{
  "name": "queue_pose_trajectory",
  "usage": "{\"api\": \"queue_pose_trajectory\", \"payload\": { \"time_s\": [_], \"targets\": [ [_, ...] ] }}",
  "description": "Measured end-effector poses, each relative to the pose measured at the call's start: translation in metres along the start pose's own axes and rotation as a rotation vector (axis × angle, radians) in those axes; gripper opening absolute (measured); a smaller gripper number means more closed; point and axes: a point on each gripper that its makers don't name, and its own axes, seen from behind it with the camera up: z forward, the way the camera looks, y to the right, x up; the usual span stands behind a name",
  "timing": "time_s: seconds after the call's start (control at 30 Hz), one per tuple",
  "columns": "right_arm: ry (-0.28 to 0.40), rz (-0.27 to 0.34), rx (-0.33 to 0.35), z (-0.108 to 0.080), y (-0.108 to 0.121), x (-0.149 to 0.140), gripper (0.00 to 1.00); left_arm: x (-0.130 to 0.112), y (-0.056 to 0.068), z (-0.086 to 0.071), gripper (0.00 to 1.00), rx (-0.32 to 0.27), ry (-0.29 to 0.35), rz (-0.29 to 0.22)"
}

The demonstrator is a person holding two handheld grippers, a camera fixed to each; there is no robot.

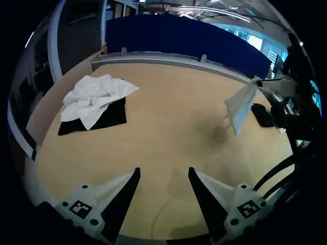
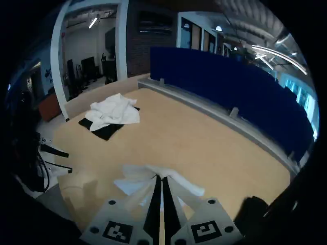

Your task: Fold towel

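Towel [image 1: 240, 107] is hanging long-ways down over the table [image 1: 171, 102], right gripper [image 2: 161, 178] fingers pinching its top edge tight. Left gripper [image 1: 163, 173] is gaping empty; towel's sitting ahead-right of it, bottom corner probably nearest.

A small white cloth towel [image 1: 240, 105] hangs limp and bunched above the right side of the pale wooden bench [image 1: 171, 122], one edge pinched between the closed fingers of the right gripper [image 2: 161, 179]. A crumpled white towel heap [image 1: 96, 98] lies at the far left on a black cloth [image 1: 111, 116].
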Motion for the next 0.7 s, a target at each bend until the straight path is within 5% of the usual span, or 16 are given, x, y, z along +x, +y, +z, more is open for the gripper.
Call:
{"api": "queue_pose_trajectory", "payload": {
  "time_s": [0.3,0.7],
  "targets": [
    [0.027,-0.027,-0.055,-0.027,0.04,0.022,0.03,0.012,0.011,0.0,0.87,-0.018,0.022,0.005],
    [0.041,0.002,-0.102,-0.038,0.092,0.028,0.03,0.016,0.019,0.002,0.87,-0.017,0.021,0.018]
  ]
}}
